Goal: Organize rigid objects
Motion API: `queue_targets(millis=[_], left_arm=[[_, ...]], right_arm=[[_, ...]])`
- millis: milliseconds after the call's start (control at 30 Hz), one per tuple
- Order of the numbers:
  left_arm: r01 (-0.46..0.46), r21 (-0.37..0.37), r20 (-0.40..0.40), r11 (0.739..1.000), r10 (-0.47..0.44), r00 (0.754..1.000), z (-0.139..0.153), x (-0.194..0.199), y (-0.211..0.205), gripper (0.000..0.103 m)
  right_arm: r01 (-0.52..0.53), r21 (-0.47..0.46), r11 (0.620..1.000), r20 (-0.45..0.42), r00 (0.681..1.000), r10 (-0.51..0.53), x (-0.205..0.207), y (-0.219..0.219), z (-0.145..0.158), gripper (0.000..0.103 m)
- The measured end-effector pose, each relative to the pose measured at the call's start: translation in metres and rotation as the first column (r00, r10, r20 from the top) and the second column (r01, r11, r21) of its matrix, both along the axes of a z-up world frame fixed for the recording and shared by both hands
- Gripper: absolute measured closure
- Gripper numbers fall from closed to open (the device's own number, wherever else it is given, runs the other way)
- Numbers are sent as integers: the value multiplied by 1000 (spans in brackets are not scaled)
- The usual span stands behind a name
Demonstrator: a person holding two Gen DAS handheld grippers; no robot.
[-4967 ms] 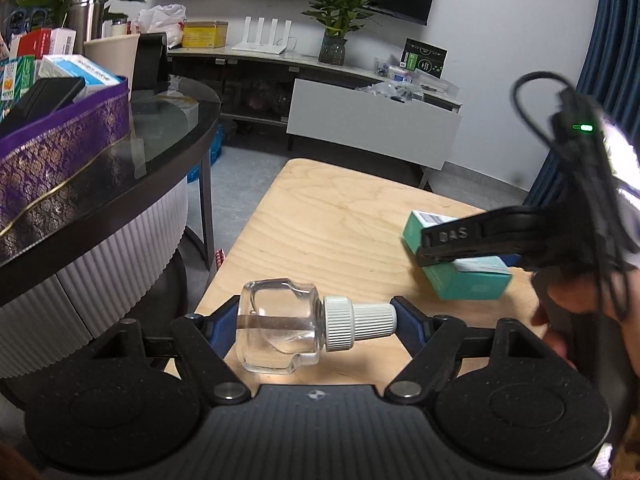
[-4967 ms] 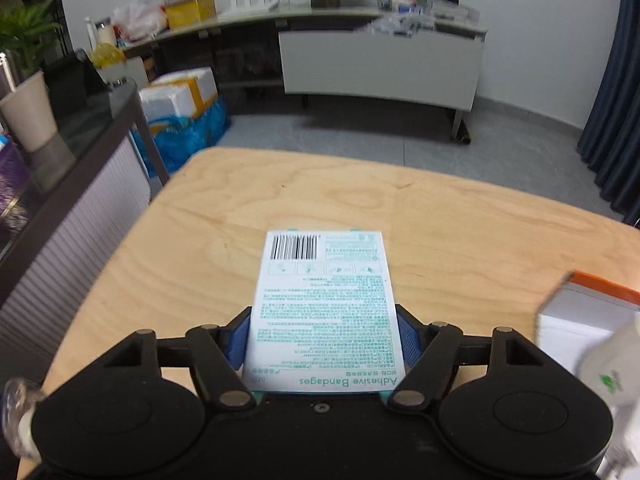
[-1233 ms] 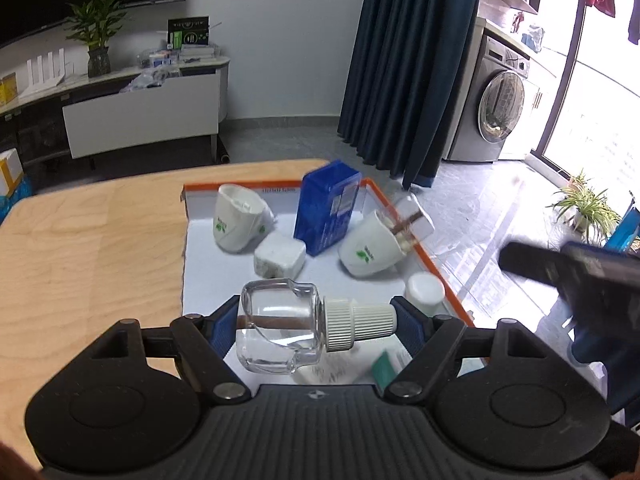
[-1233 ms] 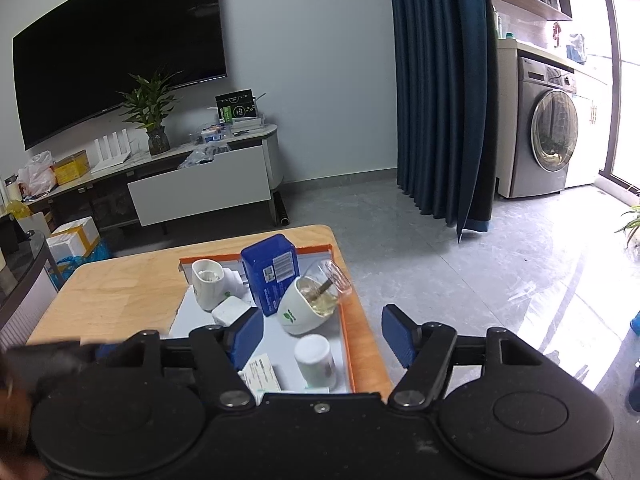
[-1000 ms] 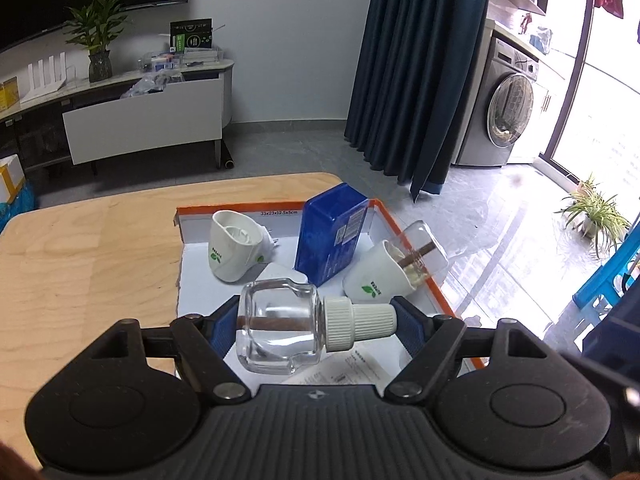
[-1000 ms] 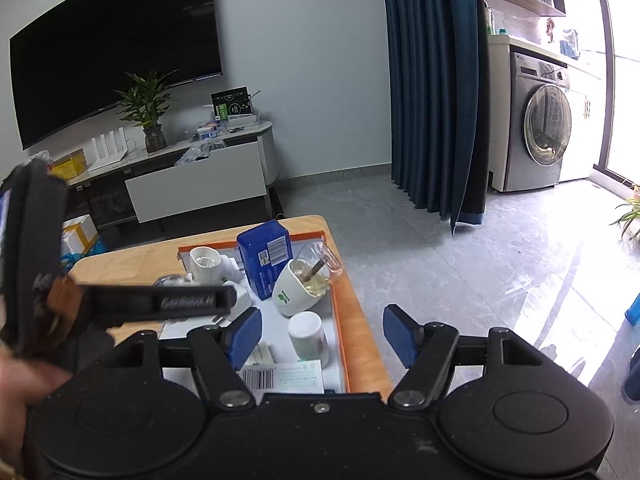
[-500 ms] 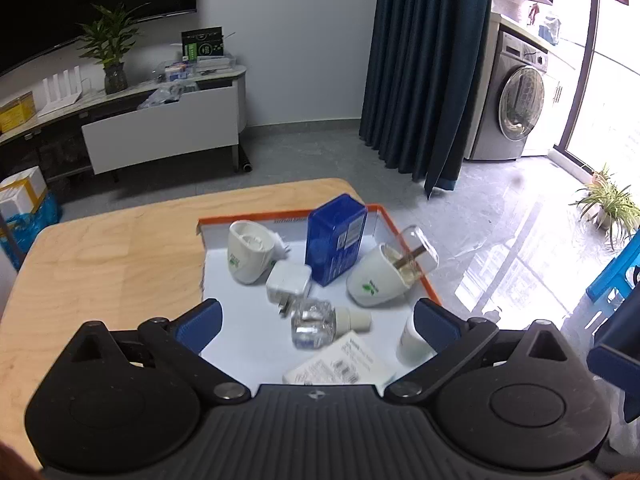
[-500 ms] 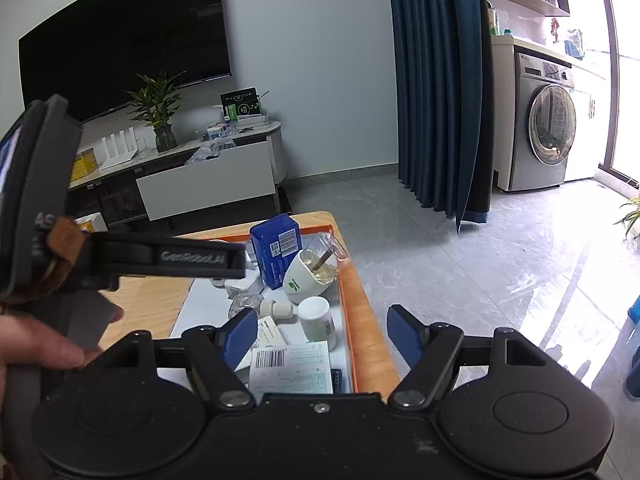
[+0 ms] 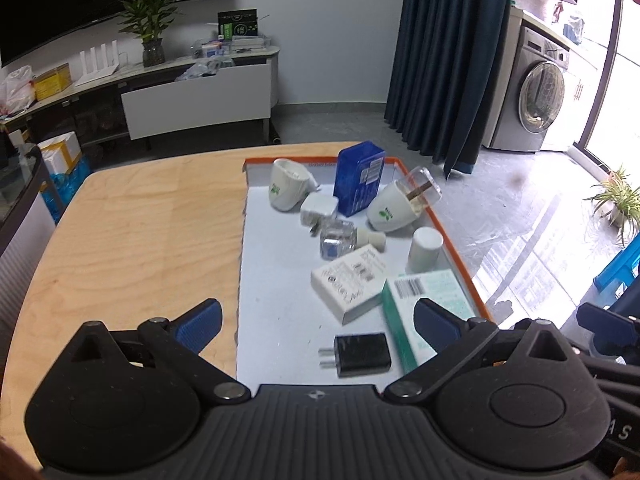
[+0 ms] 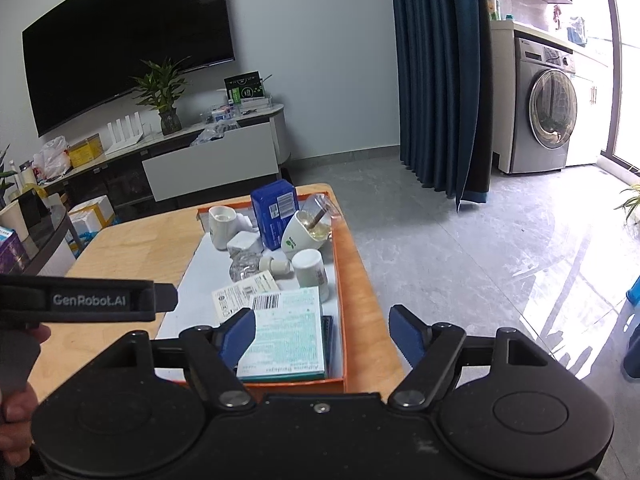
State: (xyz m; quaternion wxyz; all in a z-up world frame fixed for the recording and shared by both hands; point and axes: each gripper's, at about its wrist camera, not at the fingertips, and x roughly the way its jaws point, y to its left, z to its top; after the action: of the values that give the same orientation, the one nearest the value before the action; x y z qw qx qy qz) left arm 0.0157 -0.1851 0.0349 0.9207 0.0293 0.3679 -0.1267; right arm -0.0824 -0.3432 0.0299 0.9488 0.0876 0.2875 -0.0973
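On the right half of the wooden table (image 9: 132,236) sits the orange-rimmed tray (image 9: 460,256), and I have both grippers hanging over its near end with nothing in them. My left gripper (image 9: 316,322) has its jaws spread wide apart, and my right gripper (image 10: 322,330) is just as wide.

Lying on its side near the tray's middle I see the clear glass bottle (image 9: 338,238) with its white cap pointing right, just beside the white charger (image 9: 318,208). Far of it stands the blue box (image 9: 360,182), with one white cup-shaped holder (image 9: 286,190) tipped at its left and another (image 9: 390,210) leaning at its right, a clear-capped wick sticking out of it. A small white jar (image 9: 426,250) stands upright against the right rim.

Nearer to me lie a white printed box (image 9: 348,280), the teal bandage box (image 9: 424,308) touching its right side, and a black plug adapter (image 9: 362,354) flat on the tray floor.
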Motion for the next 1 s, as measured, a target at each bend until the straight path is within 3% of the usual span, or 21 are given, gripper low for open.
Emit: queue_targets(millis=[400, 1000], left_arm=[[-46, -5, -21, 999, 46, 999, -18, -25, 14, 0], [-48, -2, -3, 999, 48, 999, -17, -34, 14, 0]], right_arm=[[-38, 11, 999, -27, 999, 38, -2, 3, -3, 16], [-64, -9, 998, -44, 997, 64, -1, 7, -1, 16]])
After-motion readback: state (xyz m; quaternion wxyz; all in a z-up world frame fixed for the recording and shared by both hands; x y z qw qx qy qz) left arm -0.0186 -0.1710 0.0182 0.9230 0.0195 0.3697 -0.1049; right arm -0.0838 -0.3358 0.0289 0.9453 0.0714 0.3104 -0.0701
